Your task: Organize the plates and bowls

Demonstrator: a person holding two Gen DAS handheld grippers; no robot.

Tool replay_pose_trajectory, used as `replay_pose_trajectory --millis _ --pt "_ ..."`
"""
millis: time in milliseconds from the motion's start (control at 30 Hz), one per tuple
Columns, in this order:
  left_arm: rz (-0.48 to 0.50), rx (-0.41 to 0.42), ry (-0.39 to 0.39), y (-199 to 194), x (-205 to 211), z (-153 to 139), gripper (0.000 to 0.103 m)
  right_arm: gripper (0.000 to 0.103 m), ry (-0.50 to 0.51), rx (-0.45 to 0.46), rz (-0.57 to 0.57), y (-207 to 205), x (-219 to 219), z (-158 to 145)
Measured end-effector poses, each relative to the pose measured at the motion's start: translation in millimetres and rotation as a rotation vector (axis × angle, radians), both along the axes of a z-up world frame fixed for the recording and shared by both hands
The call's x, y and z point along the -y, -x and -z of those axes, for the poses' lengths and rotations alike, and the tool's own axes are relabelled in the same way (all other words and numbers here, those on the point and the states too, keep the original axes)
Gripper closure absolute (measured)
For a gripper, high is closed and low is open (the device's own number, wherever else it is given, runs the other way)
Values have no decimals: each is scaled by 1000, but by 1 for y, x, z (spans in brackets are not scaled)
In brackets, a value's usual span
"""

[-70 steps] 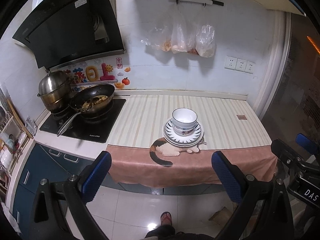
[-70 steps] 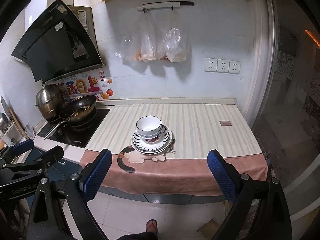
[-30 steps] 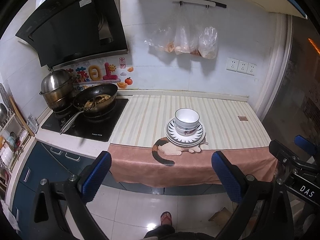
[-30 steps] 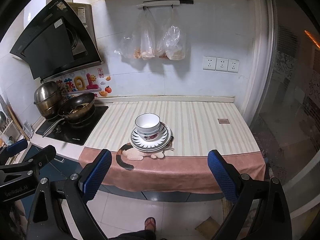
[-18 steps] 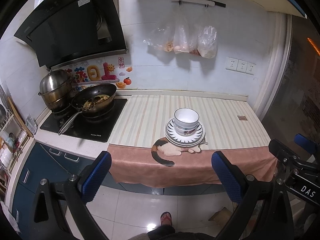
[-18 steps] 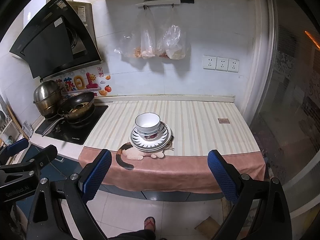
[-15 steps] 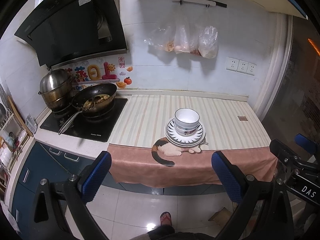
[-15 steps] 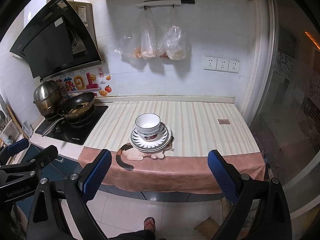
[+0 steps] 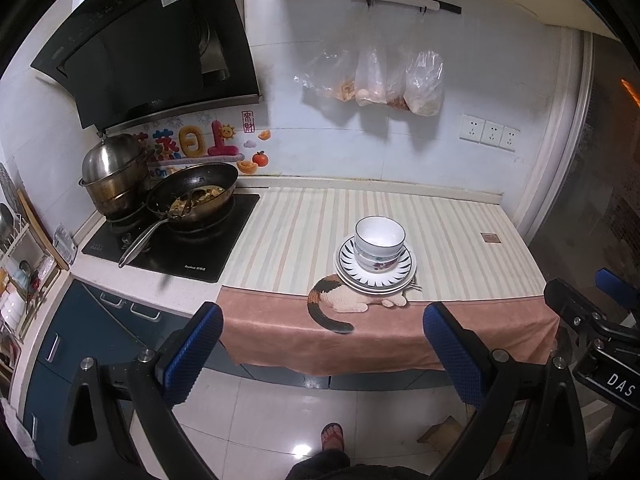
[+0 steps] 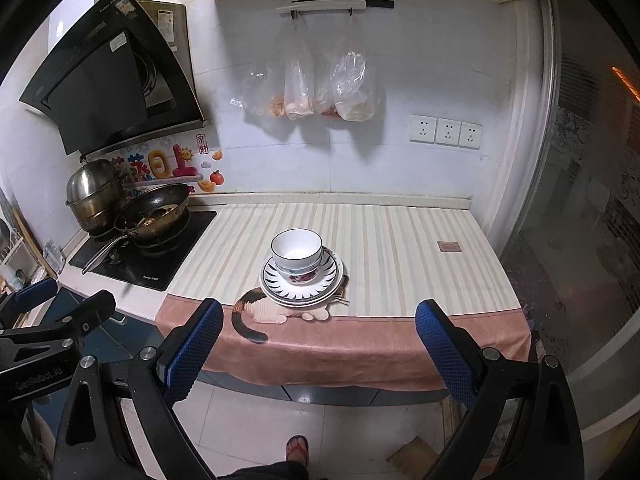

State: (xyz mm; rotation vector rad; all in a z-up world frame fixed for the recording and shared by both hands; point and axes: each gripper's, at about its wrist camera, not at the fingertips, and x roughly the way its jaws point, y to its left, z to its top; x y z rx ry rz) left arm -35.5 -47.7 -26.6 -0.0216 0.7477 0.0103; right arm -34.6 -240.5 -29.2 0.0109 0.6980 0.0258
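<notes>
A white bowl (image 9: 379,236) sits nested on a flower-patterned bowl, on a stack of plates (image 9: 406,276) with a black-striped rim, near the front edge of the striped counter mat. The stack also shows in the right wrist view, with the bowl (image 10: 296,249) on the plates (image 10: 334,278). My left gripper (image 9: 322,354) is open and empty, held back from the counter over the floor. My right gripper (image 10: 318,354) is open and empty, also back from the counter.
A cat-print cloth (image 9: 380,328) hangs over the counter's front edge. A wok with food (image 9: 192,196) and a steel pot (image 9: 110,172) stand on the hob at the left. Plastic bags (image 9: 380,80) hang on the wall. A dish rack (image 9: 16,264) is at far left.
Both grippers drifted only slightly; the view shifts a little. The bowls and plates have not moved.
</notes>
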Motion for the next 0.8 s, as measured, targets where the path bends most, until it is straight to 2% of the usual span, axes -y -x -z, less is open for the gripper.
replay_pose_trajectory --millis 800 --pt "-6 -10 3 -3 -3 8 0 4 -1 -17 -5 -9 -5 10"
